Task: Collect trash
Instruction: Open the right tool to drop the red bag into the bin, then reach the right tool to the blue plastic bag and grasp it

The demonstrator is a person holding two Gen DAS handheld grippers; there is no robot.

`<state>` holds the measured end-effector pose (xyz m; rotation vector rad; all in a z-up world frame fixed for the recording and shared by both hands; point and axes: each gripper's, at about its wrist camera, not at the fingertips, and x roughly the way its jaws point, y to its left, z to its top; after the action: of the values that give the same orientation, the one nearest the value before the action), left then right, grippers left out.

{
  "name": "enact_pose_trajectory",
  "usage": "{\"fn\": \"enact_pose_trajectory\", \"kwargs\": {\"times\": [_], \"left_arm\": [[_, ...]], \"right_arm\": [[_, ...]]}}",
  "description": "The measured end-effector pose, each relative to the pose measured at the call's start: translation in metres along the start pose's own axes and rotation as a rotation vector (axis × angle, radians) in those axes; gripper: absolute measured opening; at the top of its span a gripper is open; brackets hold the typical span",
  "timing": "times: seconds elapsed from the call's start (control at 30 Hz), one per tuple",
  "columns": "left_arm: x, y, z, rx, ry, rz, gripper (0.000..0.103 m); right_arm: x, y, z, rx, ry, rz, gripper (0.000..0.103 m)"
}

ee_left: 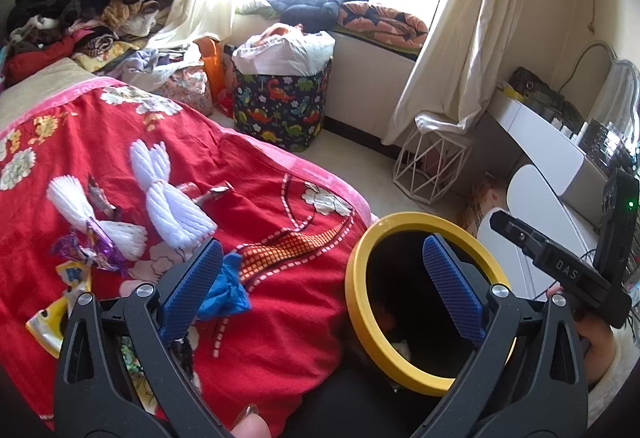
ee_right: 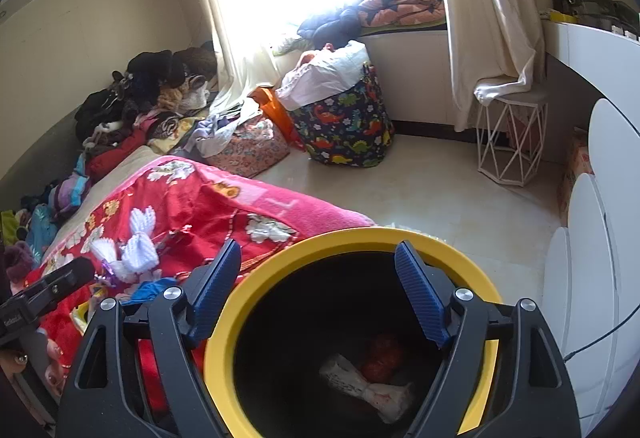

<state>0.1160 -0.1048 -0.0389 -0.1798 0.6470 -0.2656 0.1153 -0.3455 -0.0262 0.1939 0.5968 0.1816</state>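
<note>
Below the right gripper (ee_right: 318, 270), whose jaws are spread wide with nothing between them, the yellow-rimmed bin (ee_right: 352, 238) is seen from above. Only in the right wrist view is its dark interior shown: a crumpled white wrapper (ee_right: 368, 386) and something red (ee_right: 382, 356) lie at the bottom. In the left wrist view the left gripper (ee_left: 322, 270) is likewise held wide open and empty, with the bin's rim (ee_left: 354, 278) just behind its right finger and a blue scrap (ee_left: 226, 292) just beside its left finger on the red blanket (ee_left: 280, 318). Further left of that claw, trash hidden or tiny in the other view is made out: white foam nets (ee_left: 176, 206), a purple wrapper (ee_left: 94, 248) and a yellow packet (ee_left: 60, 302).
</note>
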Motion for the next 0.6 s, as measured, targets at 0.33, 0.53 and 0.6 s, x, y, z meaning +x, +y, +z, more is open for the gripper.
{"fn": "enact_pose_trajectory", "kwargs": {"times": [0.33, 0.53, 0.6], "left_arm": [[-0.022, 0.027, 0.008, -0.022, -0.082, 0.073, 0.092], [-0.033, 0.04, 0.011, -0.028, -0.117, 0.113, 0.092], [-0.036, 0.044, 0.011, -0.032, -0.123, 0.125, 0.092]], "right_arm": [[-0.004, 0.049, 0.001, -0.064, 0.005, 0.078, 0.08], [-0.002, 0.077, 0.0, -0.113, 0.018, 0.114, 0.08], [-0.001, 0.085, -0.001, -0.13, 0.022, 0.128, 0.081]]}}
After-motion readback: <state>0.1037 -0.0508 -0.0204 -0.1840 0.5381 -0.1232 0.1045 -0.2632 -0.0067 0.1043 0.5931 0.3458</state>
